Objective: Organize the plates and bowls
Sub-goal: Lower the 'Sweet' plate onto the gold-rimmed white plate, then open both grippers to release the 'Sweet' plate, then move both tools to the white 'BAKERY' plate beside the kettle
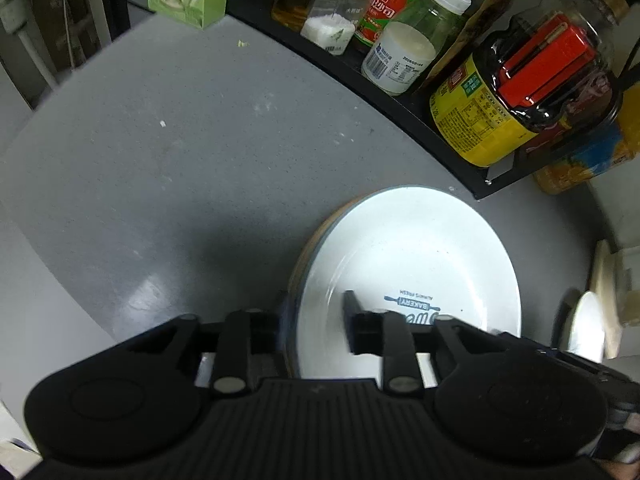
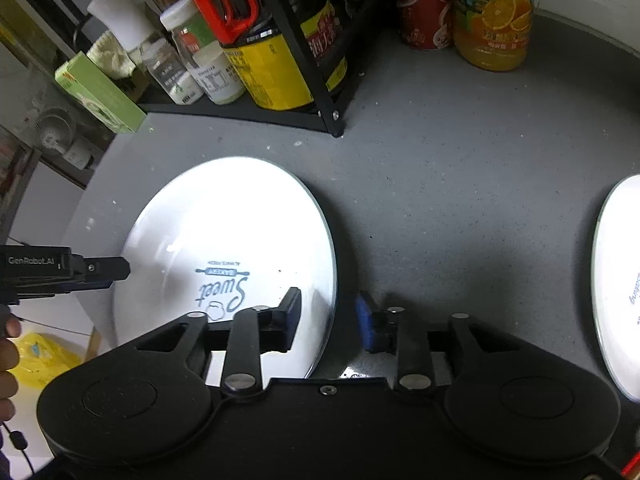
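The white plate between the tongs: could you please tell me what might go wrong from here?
The left tongs and the right tongs stand open astride the white plate's rim; pulling away askew could catch and drag it.
The plate seems to lie close to the counter's edge; a drag could tip it off.
A second plate sits beside the right tongs; a sideways swing might knock it.
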`<state>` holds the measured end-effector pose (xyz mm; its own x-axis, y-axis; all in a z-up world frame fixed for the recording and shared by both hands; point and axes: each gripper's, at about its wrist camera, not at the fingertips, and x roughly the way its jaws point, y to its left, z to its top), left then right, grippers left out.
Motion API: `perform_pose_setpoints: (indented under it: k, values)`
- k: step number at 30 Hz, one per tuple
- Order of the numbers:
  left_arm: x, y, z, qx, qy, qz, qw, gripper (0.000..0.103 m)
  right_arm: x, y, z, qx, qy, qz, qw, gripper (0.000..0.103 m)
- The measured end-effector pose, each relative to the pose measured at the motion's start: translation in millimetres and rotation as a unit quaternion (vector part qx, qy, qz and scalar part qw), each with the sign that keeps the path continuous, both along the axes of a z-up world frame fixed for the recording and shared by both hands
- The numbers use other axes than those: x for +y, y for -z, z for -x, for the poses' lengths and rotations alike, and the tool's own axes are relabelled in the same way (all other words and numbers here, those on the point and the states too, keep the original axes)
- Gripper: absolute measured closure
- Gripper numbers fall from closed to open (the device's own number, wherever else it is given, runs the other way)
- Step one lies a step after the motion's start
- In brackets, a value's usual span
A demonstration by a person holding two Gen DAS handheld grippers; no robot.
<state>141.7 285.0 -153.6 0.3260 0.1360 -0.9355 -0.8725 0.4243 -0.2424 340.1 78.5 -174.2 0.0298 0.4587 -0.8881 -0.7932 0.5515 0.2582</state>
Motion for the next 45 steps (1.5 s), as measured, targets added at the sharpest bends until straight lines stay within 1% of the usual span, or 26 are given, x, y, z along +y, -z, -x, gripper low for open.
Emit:
perform_pose_setpoints:
  k: [1,2,3,4,6,8,9,11,14,17,21,26,36,45]
  values:
    - [-0.7,-2.7,-1.4,0.003,0.002,-0.008,1.0,0.067,-2.4,-3.6,-1.1,0.003,0.0,-0.005,1.0,0.061]
    - [-1.9,-5.5,-1.9,0.003,0.004,-0.013,0.9999,0.062,-4.3,-6.9,-2.0,0.006,0.0,-0.009,1.0,0.056]
    - [-2.8,-8.1,-2.0,0.001,0.004,-0.016,0.9999,0.057,-6.0,-9.3,-2.7,0.007,-0.002,-0.012,1.0,0.054]
    - [-4.2,-10.9,-2.6,-0.001,0.004,-0.018,0.9998,0.054,-7.9,-13.0,-3.3,0.01,-0.004,-0.016,1.0,0.052]
    - [-6.6,-15.4,-5.0,0.001,0.006,-0.023,0.9997,0.045,-11.3,-19.5,-4.7,0.015,-0.009,-0.023,1.0,0.047]
    - [-10.2,-19.1,-9.6,0.005,0.011,-0.031,0.9994,0.04,-15.1,-26.7,-6.3,0.015,-0.012,-0.029,0.999,0.037]
    - [-11.7,-20.6,-13.1,0.006,0.014,-0.034,0.9993,0.038,-17.5,-30.6,-6.9,0.014,-0.015,-0.032,0.999,0.036]
    - [-15.0,-24.9,-19.1,0.007,0.022,-0.036,0.9991,0.036,-21.6,-36.9,-8.6,0.012,-0.017,-0.036,0.999,0.029]
    - [-22.8,-31.0,-29.2,0.01,0.033,-0.039,0.9986,0.03,-30.8,-45.3,-14.3,0.01,-0.014,-0.044,0.999,0.023]
    - [-31.9,-35.7,-40.7,0.012,0.045,-0.043,0.998,0.026,-42.4,-50.5,-22.4,0.009,-0.005,-0.047,0.999,0.021]
    - [-47.6,-38.4,-56.6,0.016,0.064,-0.045,0.9968,0.025,-59.0,-55.6,-34.1,0.009,0.01,-0.051,0.999,0.02]
    - [-67.3,-40.4,-77.5,0.016,0.082,-0.047,0.9954,0.025,-80.2,-64.1,-47.2,0.002,0.022,-0.06,0.998,0.015]
    - [-107.6,-49.6,-119.5,0.007,0.115,-0.051,0.992,0.025,-118.1,-76.2,-77.0,-0.01,0.044,-0.067,0.997,0.013]
    - [-143.4,-48.9,-157.1,0.0,0.138,-0.047,0.9894,0.025,-156.0,-79.8,-102.6,-0.024,0.072,-0.064,0.995,0.012]
